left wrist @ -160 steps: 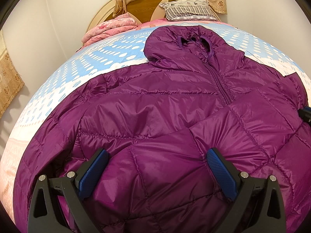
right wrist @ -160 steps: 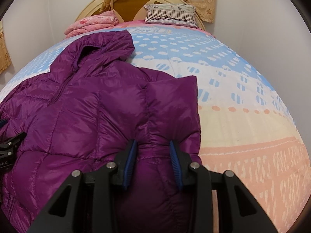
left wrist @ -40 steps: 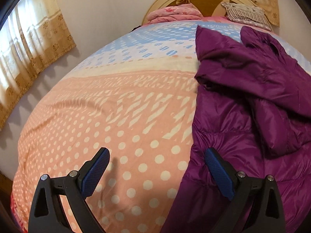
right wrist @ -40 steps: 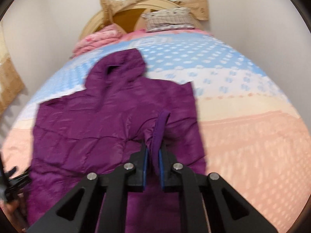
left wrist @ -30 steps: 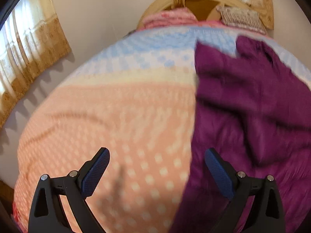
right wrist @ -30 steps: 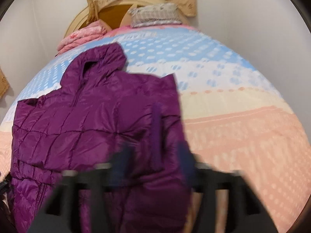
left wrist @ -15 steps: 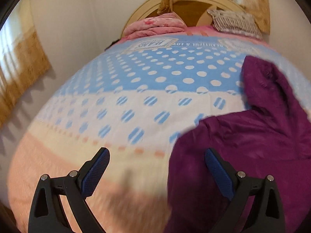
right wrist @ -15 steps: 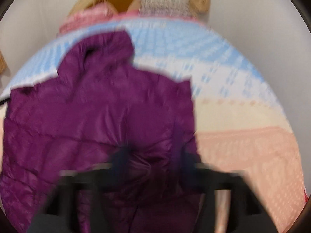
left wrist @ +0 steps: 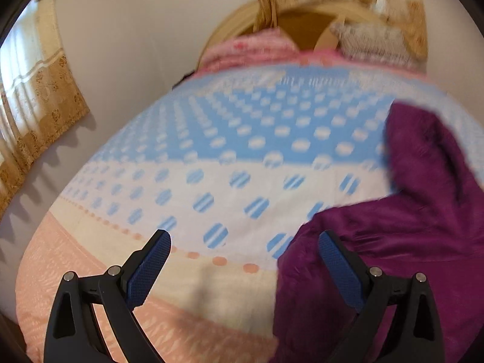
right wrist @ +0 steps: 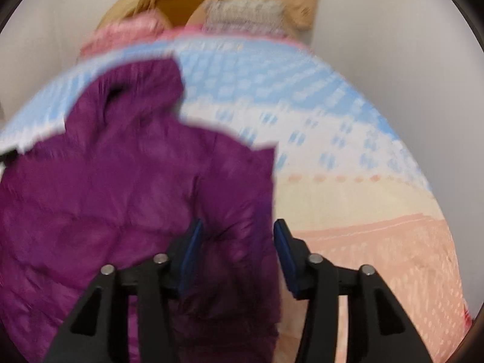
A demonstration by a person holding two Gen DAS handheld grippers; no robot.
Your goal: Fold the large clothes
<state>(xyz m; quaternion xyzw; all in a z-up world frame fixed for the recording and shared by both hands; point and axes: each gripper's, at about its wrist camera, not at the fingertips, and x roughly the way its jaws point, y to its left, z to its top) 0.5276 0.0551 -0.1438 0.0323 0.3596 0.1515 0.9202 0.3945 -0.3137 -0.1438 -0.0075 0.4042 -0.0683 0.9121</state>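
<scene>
Spreading across nearly the whole of both views, a bedspread was seen, printed in bands: blue with pale dots at the far end, white with striped blue dots in the middle, cream and then peach nearest. On it a purple quilted jacket was laid flat, puffy and slightly glossy, its hood pointed toward the far end. In the right wrist view the jacket filled the left and near part of the frame; in the left wrist view only its left edge and hood were seen, at the right.

The left gripper was held wide open above the bedspread, nothing between its blue textured pads; the right pad stood over the jacket's edge, contact not discernible. The right gripper was parted less widely, over the jacket's right edge, with nothing pinched; whether fabric was touched could not be told through the blur.

A patterned tan curtain on the left wall was shown only by the left wrist view. At the far end a rounded wooden headboard, a folded pink blanket and a greyish pillow were seen, all blurred.
</scene>
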